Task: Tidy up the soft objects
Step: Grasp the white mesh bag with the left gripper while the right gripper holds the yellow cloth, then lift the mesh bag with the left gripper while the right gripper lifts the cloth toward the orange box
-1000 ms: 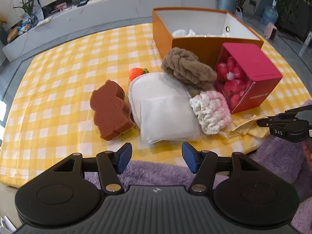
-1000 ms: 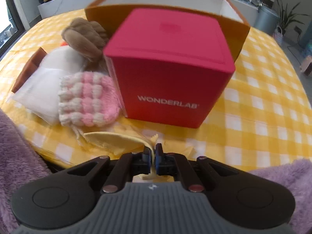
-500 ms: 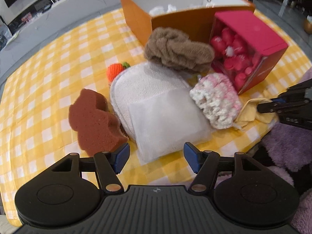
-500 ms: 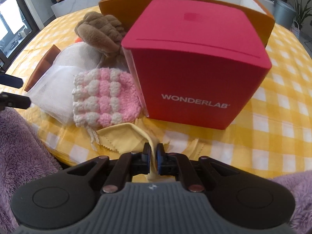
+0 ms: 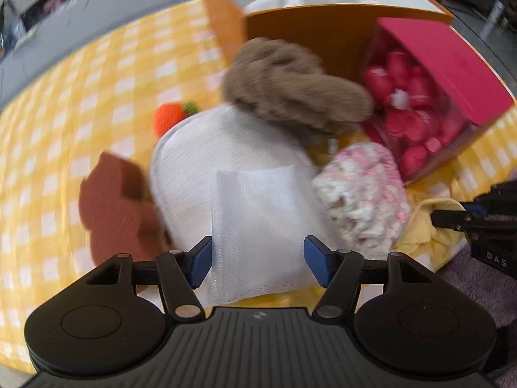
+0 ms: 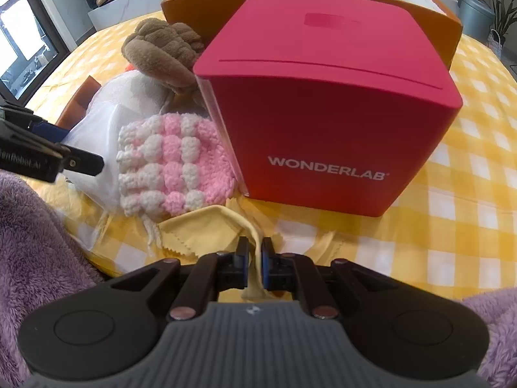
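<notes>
While the left gripper is held spread wide, a white mesh pouch is seen between its blue pads, not yet pressed. The pouch lies on a white towel, with a brown sponge to one side and a pink-and-white crocheted piece to the other. The right gripper is pinched on a yellow cloth at the surface's near edge, before a red box. The step in hand is judged to be the approach to the pouch; closing on it, then carrying it to the orange box behind, is likely required.
</notes>
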